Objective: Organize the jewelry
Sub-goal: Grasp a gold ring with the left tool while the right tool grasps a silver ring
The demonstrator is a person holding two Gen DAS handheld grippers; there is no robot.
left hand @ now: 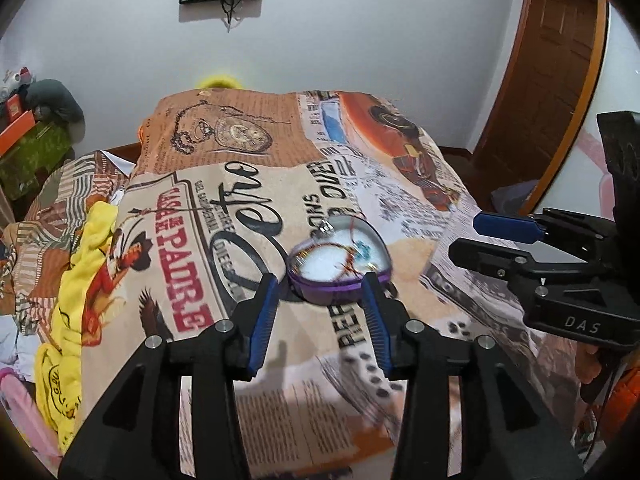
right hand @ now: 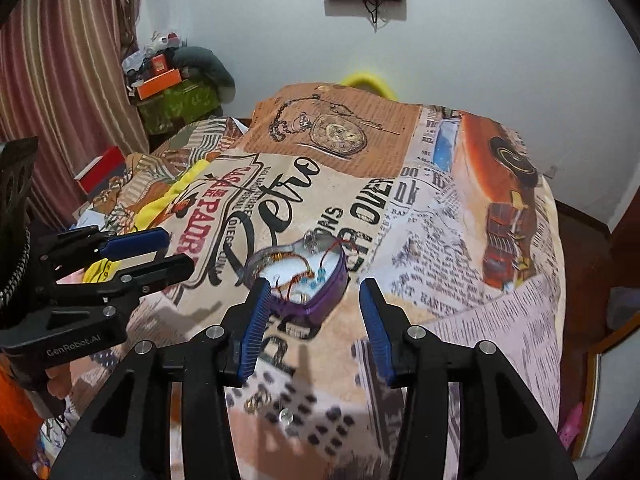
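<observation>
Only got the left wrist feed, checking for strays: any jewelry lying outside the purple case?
Observer: Yes. Right wrist view shows a small silver piece loose on the printed cloth, nearer the camera than the purple case.
Operator: Right fingers holding anything?
Observer: No, the right gripper is open and empty.
Operator: What's far left?
Observer: A red box beside a striped curtain.
</observation>
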